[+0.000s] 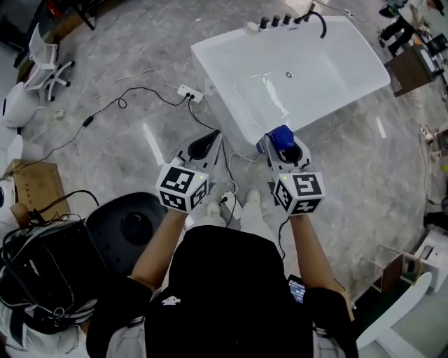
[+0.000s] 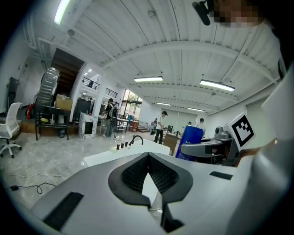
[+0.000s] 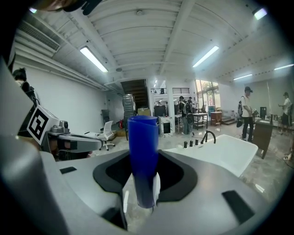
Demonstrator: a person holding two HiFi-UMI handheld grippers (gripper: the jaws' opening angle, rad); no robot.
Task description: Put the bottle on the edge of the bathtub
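Observation:
A white bathtub (image 1: 217,84) stands on the grey floor ahead of me, with black taps (image 1: 280,21) on its far rim. My right gripper (image 1: 283,148) is shut on an upright blue bottle (image 1: 282,137), which hangs just short of the tub's near corner. In the right gripper view the bottle (image 3: 143,156) stands between the jaws of the right gripper (image 3: 143,183), with the tub (image 3: 220,153) beyond it to the right. My left gripper (image 1: 206,143) is shut and holds nothing, left of the bottle. Its own view shows the left gripper (image 2: 148,170), the tub (image 2: 115,156) and the bottle (image 2: 189,140).
A white power strip (image 1: 189,92) with black cables lies on the floor left of the tub. A white office chair (image 1: 45,66) stands far left, and a black round base (image 1: 129,224) and a cardboard box (image 1: 35,185) lie near my left. A brown box (image 1: 413,70) sits right of the tub.

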